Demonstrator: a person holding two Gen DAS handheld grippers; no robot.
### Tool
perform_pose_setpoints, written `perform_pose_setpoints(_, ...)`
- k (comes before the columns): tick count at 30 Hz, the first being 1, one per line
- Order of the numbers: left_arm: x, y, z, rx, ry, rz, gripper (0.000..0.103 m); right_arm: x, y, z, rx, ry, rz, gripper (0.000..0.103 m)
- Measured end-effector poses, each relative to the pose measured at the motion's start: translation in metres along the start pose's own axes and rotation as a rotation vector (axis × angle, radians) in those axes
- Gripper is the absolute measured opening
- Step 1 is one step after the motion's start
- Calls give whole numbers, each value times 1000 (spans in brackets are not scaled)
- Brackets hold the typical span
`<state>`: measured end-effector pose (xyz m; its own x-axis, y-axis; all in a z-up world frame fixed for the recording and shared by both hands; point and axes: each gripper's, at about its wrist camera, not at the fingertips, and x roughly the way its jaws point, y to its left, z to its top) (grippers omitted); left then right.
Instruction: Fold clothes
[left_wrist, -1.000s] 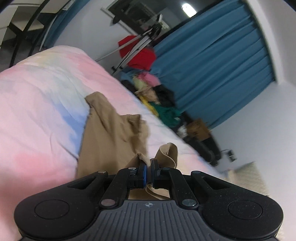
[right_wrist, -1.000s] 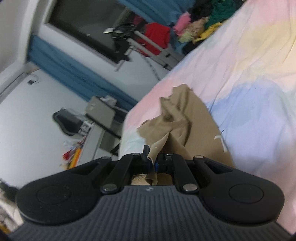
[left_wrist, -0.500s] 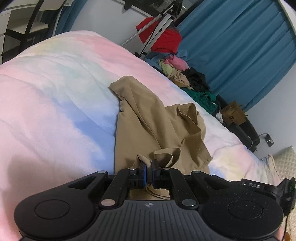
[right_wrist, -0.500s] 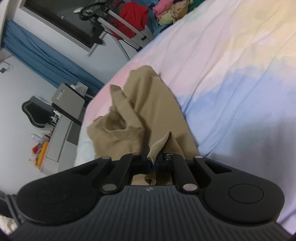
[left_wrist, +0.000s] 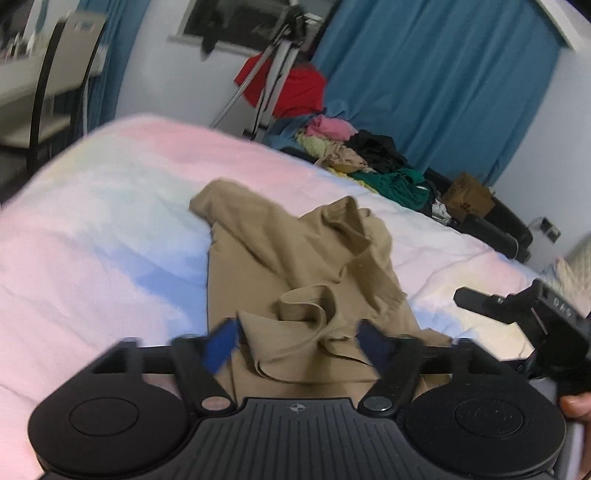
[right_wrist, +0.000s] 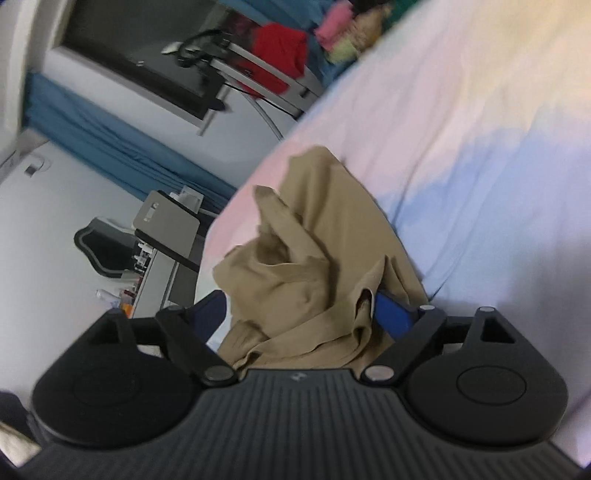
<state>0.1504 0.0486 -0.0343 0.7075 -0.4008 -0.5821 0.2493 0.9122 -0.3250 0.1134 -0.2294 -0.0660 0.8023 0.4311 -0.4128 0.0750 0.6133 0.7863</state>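
I've just been spreading both claws, left gripper (left_wrist: 295, 341) and right gripper (right_wrist: 303, 306), letting the crumpled tan cotton garment (left_wrist: 295, 258) drop between them; next, regrip an edge ahead.

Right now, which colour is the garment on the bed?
Plain tan garment; clearest in the left wrist view.

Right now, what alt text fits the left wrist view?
The left gripper, its jaws just opened wide, hovers over a crumpled tan garment lying on a pastel bed cover. The right gripper shows at the frame's right edge; a clothes pile and blue curtain lie behind.
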Motion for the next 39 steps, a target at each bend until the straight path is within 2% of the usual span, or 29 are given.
perform_pose_setpoints(3,-25,-11,-3,23,-38,-5,83,-28,15,-10,-84,-79,-38,89)
perform_pose_setpoints(5,-42,-18,-8,40,-62,-1,89,-44,23,-18,-148,-107,-62,89)
perform_pose_setpoints(8,-63,-25,-21,31,-62,4,91,-63,30,-29,-183,-130,-68,89)
perform_pose_setpoints(12,-78,-32,-45,-44,28,-28,91,-77,32,-43,-171,-117,-93,89)
perform_pose_setpoints(17,-88,-58,-76,-47,134,-17,91,-85,25,-59,-154,-91,-151,89)
perform_pose_setpoints(19,-89,-62,-87,-100,179,-36,91,-88,20,-62,-122,-89,-159,89)
perform_pose_setpoints(25,-60,-48,-108,-241,283,-114,91,-92,13,-63,-69,-104,-163,89)
perform_pose_setpoints(28,-39,-31,-115,-329,313,-100,89,-90,9,-64,-37,-96,-155,89)
perform_pose_setpoints(31,-30,-12,-119,-463,283,-136,89,-86,6,-66,-7,-82,-150,89)
perform_pose_setpoints(33,-34,-3,-118,-517,235,-121,82,-85,4,-67,11,-77,-146,89)
perform_pose_setpoints(34,-36,1,-118,-543,211,-113,74,-84,3,-67,19,-76,-145,89)
perform_pose_setpoints(39,-46,13,-117,-598,128,-90,65,-81,-4,-69,69,-68,-155,89)
